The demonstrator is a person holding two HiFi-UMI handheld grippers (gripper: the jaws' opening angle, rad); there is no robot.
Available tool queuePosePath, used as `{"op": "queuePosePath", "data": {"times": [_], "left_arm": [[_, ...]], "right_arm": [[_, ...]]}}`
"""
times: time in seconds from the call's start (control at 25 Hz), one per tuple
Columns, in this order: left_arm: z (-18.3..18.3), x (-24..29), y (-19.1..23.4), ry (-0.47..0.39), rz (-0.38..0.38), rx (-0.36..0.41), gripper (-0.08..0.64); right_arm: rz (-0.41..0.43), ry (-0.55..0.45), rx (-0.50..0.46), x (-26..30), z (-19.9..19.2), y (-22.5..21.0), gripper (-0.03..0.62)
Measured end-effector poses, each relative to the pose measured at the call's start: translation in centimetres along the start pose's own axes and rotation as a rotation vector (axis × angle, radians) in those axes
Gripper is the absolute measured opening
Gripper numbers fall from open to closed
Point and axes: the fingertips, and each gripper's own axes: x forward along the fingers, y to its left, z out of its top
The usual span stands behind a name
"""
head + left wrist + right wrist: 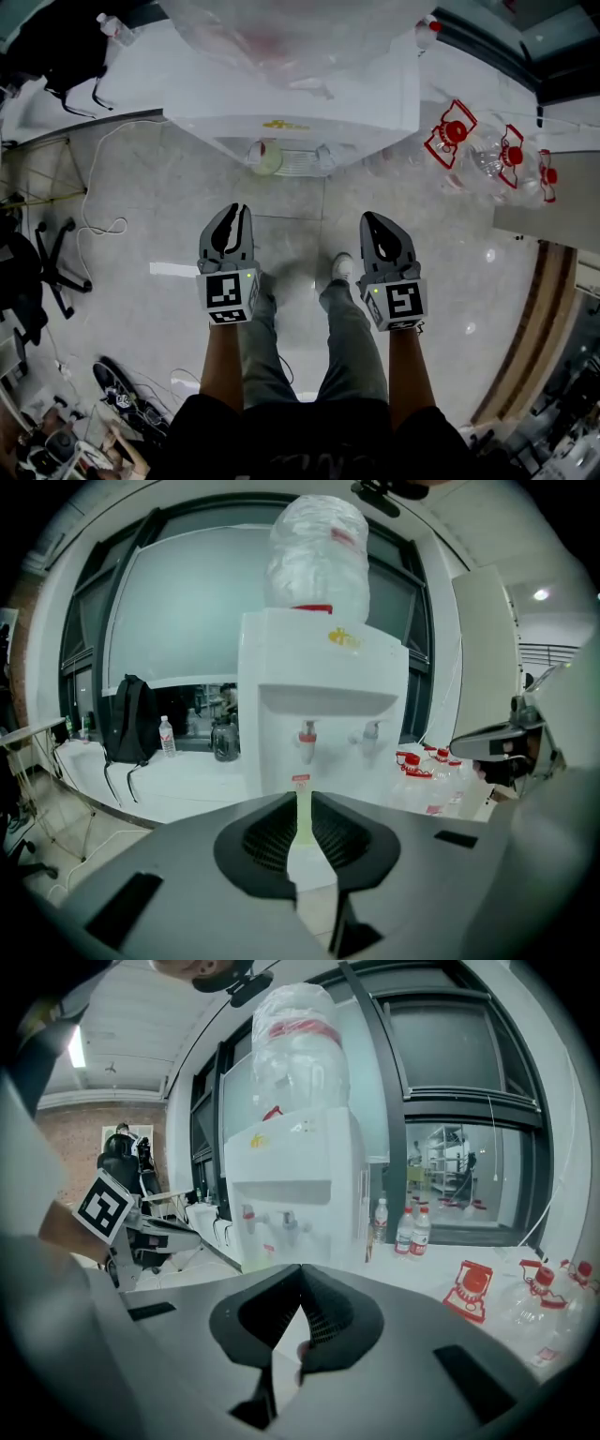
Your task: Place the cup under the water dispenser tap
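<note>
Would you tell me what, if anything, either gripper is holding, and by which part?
Nothing is held: left gripper and right gripper are empty; the cup stands free under the tap.

Pale, glossy floor (pixel 150 206). White dispenser (pixel 291 103) stood on it at the far side. Black office chair (pixel 47 262) stood at left, a loose white cable (pixel 94 202) trailing beside it. Dark gear and cords (pixel 122 389) lay heaped near left. Person's shoe (pixel 342 267) was planted mid-floor.

Bottle (pixel 281 33) cut by top edge, cup (pixel 266 159) partly hidden under dispenser (pixel 291 103)
</note>
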Motion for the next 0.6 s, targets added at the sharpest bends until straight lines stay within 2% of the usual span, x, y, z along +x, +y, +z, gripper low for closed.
{"op": "queuePosePath", "data": {"times": [0.28, 0.4, 0.6], "left_arm": [[3.8, -4.1, 1.3, -0.004, 0.015, -0.007, 0.022], [5.8, -5.8, 1.4, -0.016, 0.015, 0.010, 0.018], [9.4, -8.7, 1.1, -0.039, 0.012, -0.006, 0.017]], "right_arm": [[0.002, -0.005, 0.012, -2.4, 4.8, 1.6, 0.014], [0.008, -0.020, 0.017, -3.4, 6.6, 2.1, 0.014], [0.017, -0.057, 0.024, -5.1, 10.1, 3.0, 0.014]]}}
